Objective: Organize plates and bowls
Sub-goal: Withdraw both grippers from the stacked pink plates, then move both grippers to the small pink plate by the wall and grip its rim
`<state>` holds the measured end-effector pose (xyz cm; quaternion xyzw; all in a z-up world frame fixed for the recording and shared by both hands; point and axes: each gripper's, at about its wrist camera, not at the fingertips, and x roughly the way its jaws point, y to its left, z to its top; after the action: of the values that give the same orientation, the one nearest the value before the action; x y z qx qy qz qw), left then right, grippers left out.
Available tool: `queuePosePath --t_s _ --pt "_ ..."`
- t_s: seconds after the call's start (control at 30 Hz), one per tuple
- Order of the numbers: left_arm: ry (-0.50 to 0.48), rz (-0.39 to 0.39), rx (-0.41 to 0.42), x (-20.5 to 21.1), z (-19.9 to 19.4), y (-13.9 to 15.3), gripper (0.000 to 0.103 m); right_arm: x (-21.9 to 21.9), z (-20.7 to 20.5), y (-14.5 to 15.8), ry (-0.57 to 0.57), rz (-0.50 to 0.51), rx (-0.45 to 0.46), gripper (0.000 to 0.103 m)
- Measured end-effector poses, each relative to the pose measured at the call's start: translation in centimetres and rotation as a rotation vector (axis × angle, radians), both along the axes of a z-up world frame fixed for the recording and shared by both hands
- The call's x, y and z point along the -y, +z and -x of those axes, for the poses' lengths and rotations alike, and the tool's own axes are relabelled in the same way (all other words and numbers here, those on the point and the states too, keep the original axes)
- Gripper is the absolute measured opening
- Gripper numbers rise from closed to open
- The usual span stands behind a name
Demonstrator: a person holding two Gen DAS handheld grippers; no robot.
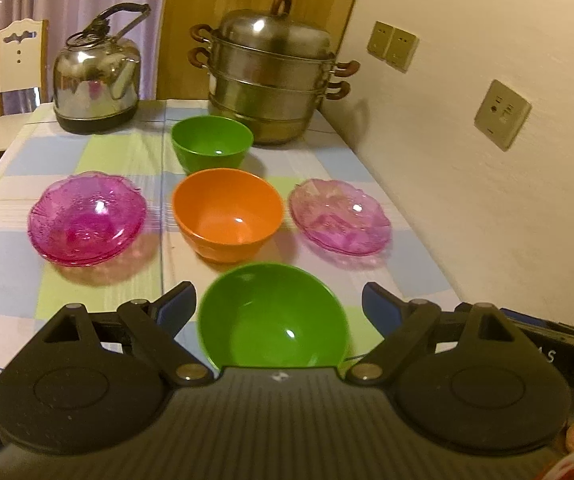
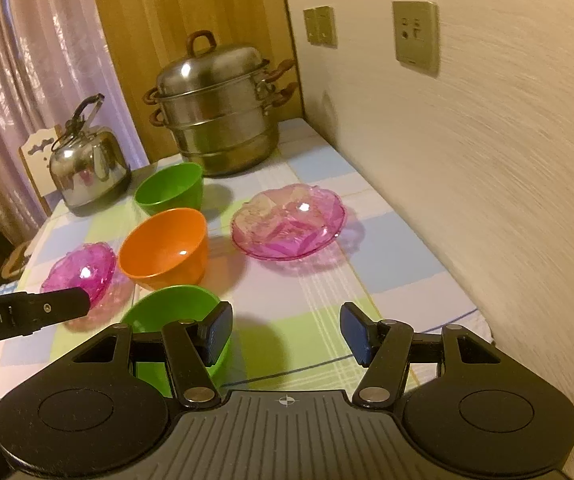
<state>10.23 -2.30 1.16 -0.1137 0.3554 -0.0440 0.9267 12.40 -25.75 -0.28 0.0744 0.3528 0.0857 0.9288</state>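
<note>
On the checked tablecloth (image 1: 87, 288) stand a near green bowl (image 1: 273, 320), an orange bowl (image 1: 227, 216) behind it and a far green bowl (image 1: 212, 144). A stack of dark pink glass plates (image 1: 87, 220) lies left, a pale pink glass plate (image 1: 339, 216) right. My left gripper (image 1: 279, 308) is open, its fingers either side of the near green bowl, above it. My right gripper (image 2: 287, 332) is open and empty over the cloth, right of the near green bowl (image 2: 167, 312). The orange bowl (image 2: 165, 248), far green bowl (image 2: 169, 192), pale plate (image 2: 289, 224) and dark plates (image 2: 81, 268) show there too.
A steel kettle (image 1: 97, 76) and a stacked steel steamer pot (image 1: 271, 76) stand at the table's far end. A wall with sockets (image 1: 503, 114) runs along the right edge. A chair (image 1: 19, 60) stands behind the far left corner. The left gripper's body (image 2: 27, 312) shows at left.
</note>
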Motion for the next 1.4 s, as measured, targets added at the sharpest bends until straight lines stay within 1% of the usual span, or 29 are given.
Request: queuePosePath --t_s 0.1,0.53,0.77,0.93,1.03,1.07,1.17,1.3,1.37,1.4 --pt "-0.012 0.014 -0.008 0.6 -0.1 -0.2 0.089 0.8 0.0 -0.1 -0.012 -0.006 -0.003 0.06" --pt "-0.03 0.009 -0.018 1.6 -0.8 -0.5 0.089 1.9 -0.3 -0.4 -0.041 -0.03 -0.011 0.06" --pt "-0.063 -0.004 -0.017 2.1 -2.9 -0.2 0.089 3.2 -1.3 0.2 -0.064 -0.055 -0.005 0.06" --pt "-0.109 -0.014 -0.019 2.7 -6.3 -0.2 0.087 4.3 -3.1 -0.1 -0.073 -0.082 -0.018 0.06" --pt "-0.14 -0.015 -0.031 3.2 -9.0 -0.5 0.083 4.9 -4.7 -0.5 -0.077 -0.086 -0.026 0.06" --pt "-0.15 -0.025 -0.031 3.3 -10.0 -0.7 0.081 5.0 -5.2 -0.7 -0.078 -0.085 -0.028 0.06" --pt "-0.186 -0.047 -0.038 3.9 -13.0 -1.2 0.081 5.5 -7.0 -1.5 -0.076 -0.087 -0.037 0.06" --pt "-0.235 -0.094 -0.053 4.3 -17.5 -1.9 0.075 6.0 -9.6 -2.6 -0.075 -0.092 -0.054 0.06" --pt "-0.261 -0.104 -0.061 4.3 -19.8 -2.4 0.074 6.1 -10.9 -3.2 -0.073 -0.094 -0.063 0.06" --pt "-0.27 -0.107 -0.07 4.4 -20.9 -2.7 0.071 6.1 -11.7 -3.6 -0.073 -0.097 -0.069 0.06"
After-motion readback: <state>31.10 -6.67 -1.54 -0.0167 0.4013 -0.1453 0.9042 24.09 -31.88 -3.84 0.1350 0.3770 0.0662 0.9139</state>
